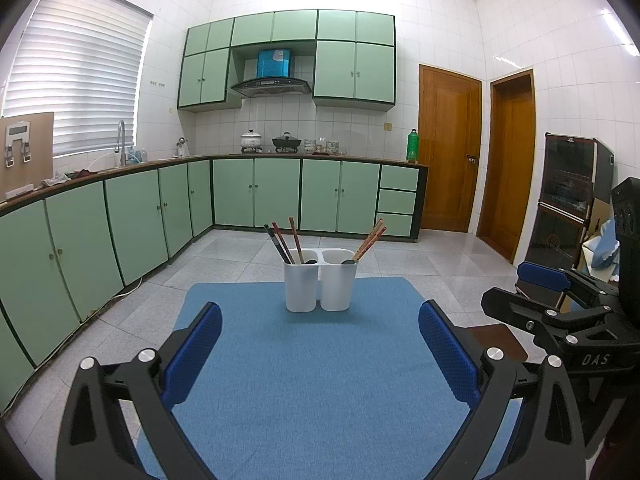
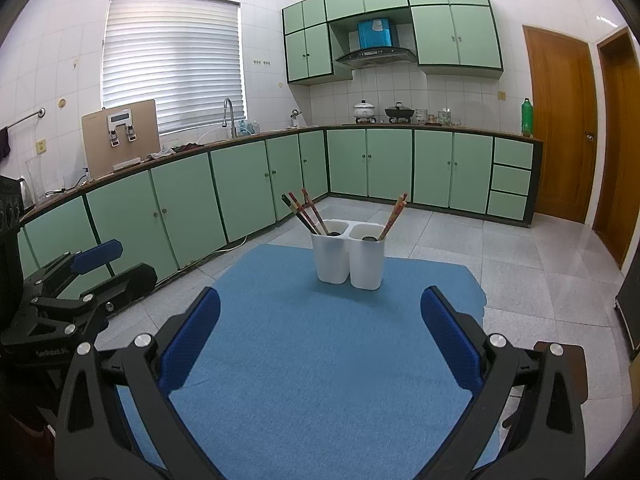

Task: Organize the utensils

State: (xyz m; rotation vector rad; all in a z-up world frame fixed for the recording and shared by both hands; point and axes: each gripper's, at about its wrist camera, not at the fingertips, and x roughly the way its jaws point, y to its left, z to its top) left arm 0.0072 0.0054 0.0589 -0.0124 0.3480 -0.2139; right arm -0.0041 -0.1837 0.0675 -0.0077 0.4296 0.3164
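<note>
- Left wrist view: white plastic twin-cup utensil holder (image 1: 320, 286) stands straight ahead of the fingers, well apart, on a blue fabric mat (image 1: 304, 380).
- Red and dark wooden chopsticks (image 1: 285, 242) lean from its left cup; lighter ones (image 1: 370, 242) lean from the right.
- Left gripper (image 1: 320, 354) is spread wide, empty.
- Right gripper (image 2: 320, 344) likewise gapes, holding nothing.
- Risk: a fingertip grazing the leaning sticks could tip the light holder.
</note>
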